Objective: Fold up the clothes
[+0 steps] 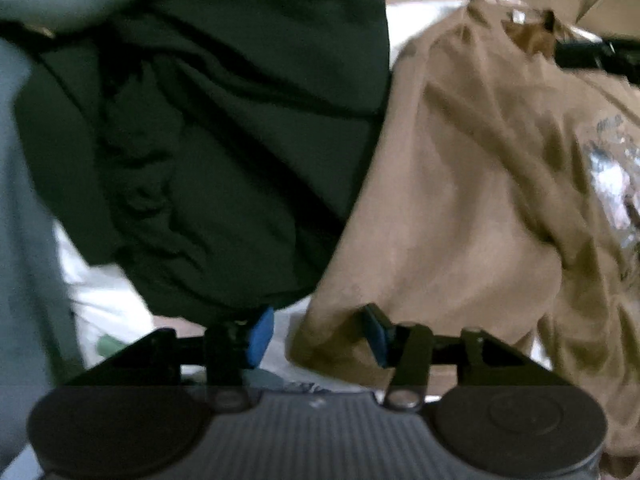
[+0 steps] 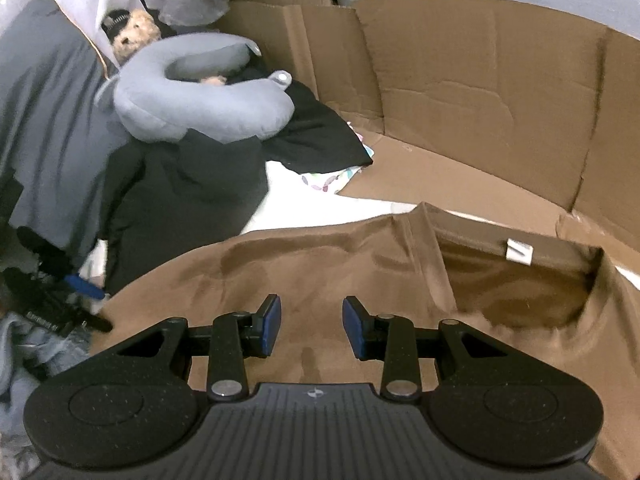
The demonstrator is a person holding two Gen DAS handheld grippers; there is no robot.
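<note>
Blue-padded jaws of the left gripper (image 1: 316,334) stand apart in the left wrist view, its right pad touching the lower edge of the brown shirt (image 1: 460,200), with nothing clamped between them. Left of the shirt, touching it, lies a dark green garment (image 1: 224,140).

From the right wrist, the right gripper (image 2: 312,326) hovers over the brown shirt (image 2: 320,264), jaws parted and empty. Beyond the shirt lie black clothes (image 2: 192,192), a grey neck pillow (image 2: 200,96) and a cardboard wall (image 2: 480,92); the left gripper (image 2: 84,286) meets the shirt's left edge.
</note>
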